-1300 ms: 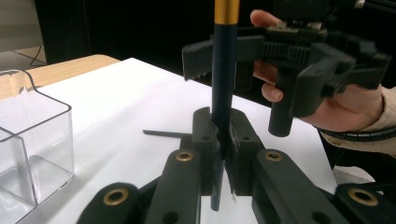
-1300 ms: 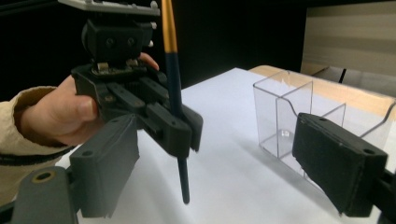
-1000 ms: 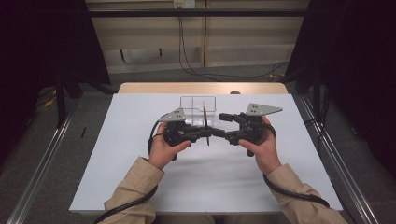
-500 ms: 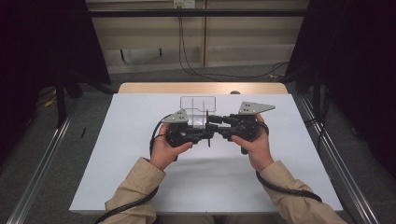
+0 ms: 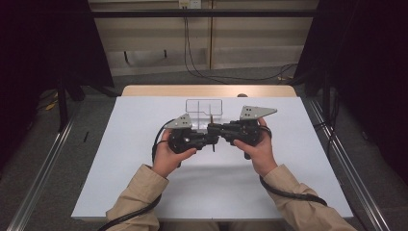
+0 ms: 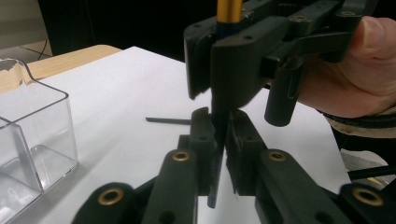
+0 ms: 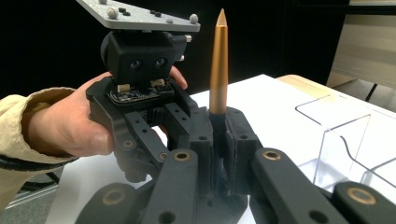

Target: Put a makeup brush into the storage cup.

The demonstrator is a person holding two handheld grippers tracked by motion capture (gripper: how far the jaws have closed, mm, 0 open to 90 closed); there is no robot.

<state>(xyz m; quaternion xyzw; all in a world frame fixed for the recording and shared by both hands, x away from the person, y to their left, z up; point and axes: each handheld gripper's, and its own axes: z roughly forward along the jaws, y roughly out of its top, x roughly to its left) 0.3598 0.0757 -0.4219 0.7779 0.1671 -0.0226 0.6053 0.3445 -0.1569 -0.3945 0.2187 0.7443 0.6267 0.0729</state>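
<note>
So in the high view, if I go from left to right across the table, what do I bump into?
Left hand → left gripper → thin upright pen → right gripper → right hand.

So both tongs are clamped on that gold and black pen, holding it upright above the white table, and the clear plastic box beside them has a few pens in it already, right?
Not quite: the clear plastic box is empty, as the left gripper view shows. The rest holds: the left tongs and the right tongs are both clamped on the gold and black pen, held upright above the white table.
</note>
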